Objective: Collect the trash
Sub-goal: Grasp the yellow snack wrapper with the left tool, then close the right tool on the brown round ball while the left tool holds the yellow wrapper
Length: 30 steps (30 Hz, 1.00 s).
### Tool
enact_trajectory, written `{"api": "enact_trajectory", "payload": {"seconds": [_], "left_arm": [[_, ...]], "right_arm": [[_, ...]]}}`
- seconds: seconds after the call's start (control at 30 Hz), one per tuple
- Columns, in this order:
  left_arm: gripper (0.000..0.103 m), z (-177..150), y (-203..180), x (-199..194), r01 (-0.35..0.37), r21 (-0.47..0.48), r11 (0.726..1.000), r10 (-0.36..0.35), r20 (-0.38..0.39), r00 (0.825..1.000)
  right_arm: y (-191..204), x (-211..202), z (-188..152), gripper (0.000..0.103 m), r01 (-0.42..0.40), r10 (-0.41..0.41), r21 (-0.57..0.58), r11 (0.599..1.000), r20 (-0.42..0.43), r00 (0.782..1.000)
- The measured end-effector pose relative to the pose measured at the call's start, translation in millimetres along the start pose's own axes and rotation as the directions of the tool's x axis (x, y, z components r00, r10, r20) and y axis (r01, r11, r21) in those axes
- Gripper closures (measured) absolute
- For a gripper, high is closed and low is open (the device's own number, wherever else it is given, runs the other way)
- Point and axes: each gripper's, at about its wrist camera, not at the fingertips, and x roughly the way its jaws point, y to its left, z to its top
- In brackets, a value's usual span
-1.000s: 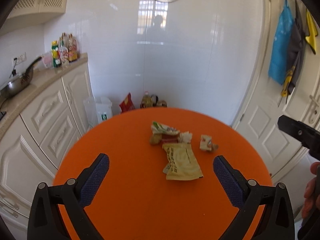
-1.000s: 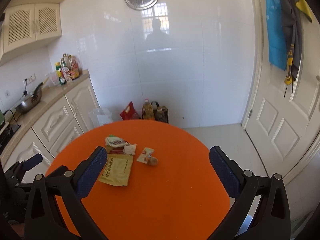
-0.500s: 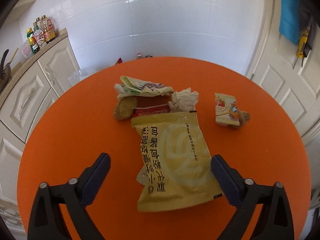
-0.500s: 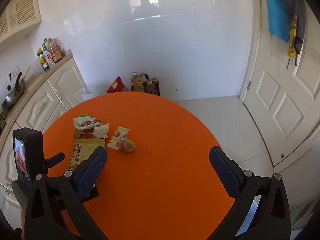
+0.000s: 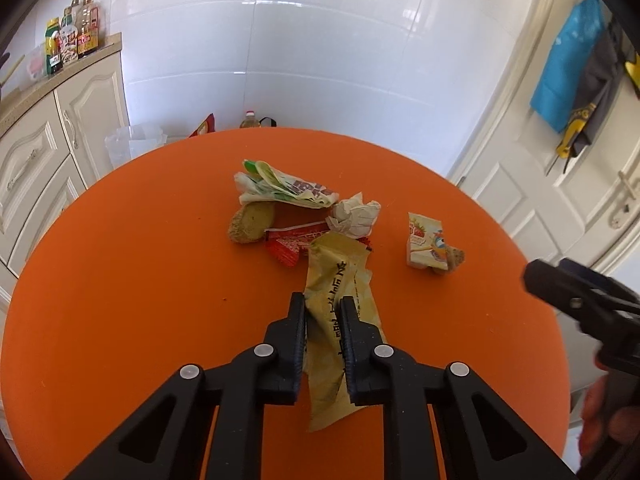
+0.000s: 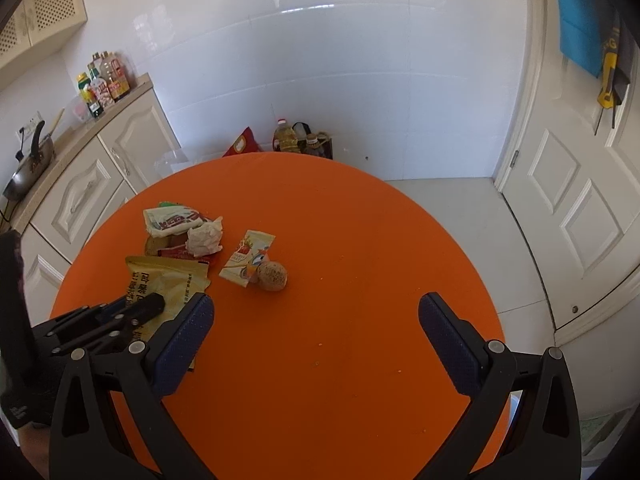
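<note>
My left tongs (image 5: 322,312) are clamped on the near half of the yellow snack bag (image 5: 338,280), whose long axis runs straight away from me across the orange surface (image 5: 120,300). My right tongs (image 6: 316,320) hang wide apart, holding nothing, with the small strawberry wrapper (image 6: 246,258) ahead and left. Remaining litter lies just beyond the bag.
</note>
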Motion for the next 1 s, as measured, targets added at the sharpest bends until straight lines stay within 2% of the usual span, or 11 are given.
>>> {"api": "enact_trajectory", "payload": {"seconds": [0.13,0.27,0.3,0.37,0.5,0.7,0.87,0.97,1.0], "left_arm": [[0.091,21.6,-1.5,17.6,0.0,0.008,1.0,0.0,0.007,1.0],[0.082,19.5,-3.6,38.4,-0.016,0.009,1.0,0.017,-0.037,0.999],[0.082,20.7,-4.3,42.0,-0.015,0.011,1.0,0.015,-0.026,1.0],[0.086,23.0,-8.5,48.2,-0.01,0.019,1.0,0.011,-0.013,1.0],[0.093,34.0,-3.0,49.3,0.055,-0.035,0.998,-0.055,-0.004,0.998],[0.095,43.6,18.7,44.3,0.043,-0.073,0.996,-0.041,0.024,0.999],[0.095,48.4,31.4,34.0,0.006,-0.107,0.994,-0.001,0.048,0.999],[0.095,57.9,31.1,38.7,-0.02,-0.118,0.993,0.027,0.057,0.998],[0.095,59.7,36.8,38.6,-0.02,-0.123,0.992,0.028,0.06,0.998]], "right_arm": [[2.3,7.7,-2.3,0.0,-0.003,0.003,0.0,1.0,-0.017,1.0],[5.3,14.5,-4.0,0.0,-0.005,0.005,-0.001,1.0,-0.029,1.0],[5.7,16.2,-4.0,0.0,-0.004,0.004,-0.003,1.0,-0.031,1.0],[6.8,19.5,-4.3,0.0,-0.002,0.001,-0.005,1.0,-0.038,0.999],[8.5,27.8,-4.7,0.0,0.004,-0.005,-0.017,1.0,-0.052,0.999],[14.0,48.4,-11.3,0.0,0.002,-0.008,-0.06,0.998,-0.092,0.996],[18.4,59.2,-12.9,0.0,0.014,-0.022,-0.091,0.996,-0.083,0.996],[23.5,69.3,-9.2,0.008,0.019,-0.027,-0.124,0.992,-0.062,0.998],[25.1,72.9,-8.1,0.016,0.022,-0.031,-0.133,0.991,-0.066,0.997]]}}
